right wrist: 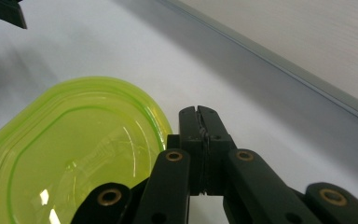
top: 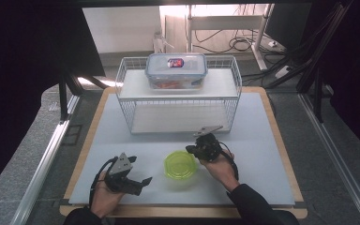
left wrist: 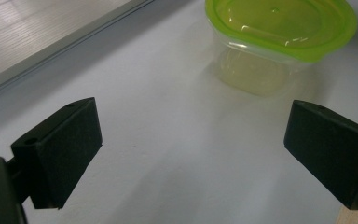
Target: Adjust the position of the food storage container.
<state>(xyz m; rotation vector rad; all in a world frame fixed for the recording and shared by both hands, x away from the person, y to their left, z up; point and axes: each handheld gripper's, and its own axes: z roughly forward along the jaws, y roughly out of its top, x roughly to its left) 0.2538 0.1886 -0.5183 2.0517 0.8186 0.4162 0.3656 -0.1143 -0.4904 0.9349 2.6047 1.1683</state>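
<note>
A small clear tub with a lime-green lid [top: 180,165] stands on the white mat near the front middle. My left gripper [top: 143,183] rests to its left, jaws wide open and pointing at the tub [left wrist: 279,37] with nothing between them. My right gripper [top: 191,150] hovers just beyond the tub's right rim, its jaws pressed together on nothing [right wrist: 199,112], beside the green lid [right wrist: 74,154]. A person's hands hold both grippers.
A white wire rack [top: 178,96] stands at the back of the mat, with a clear lidded food box [top: 176,70] on its upper shelf. The mat lies on a wooden board [top: 281,145]. Cables and table legs lie on the floor behind.
</note>
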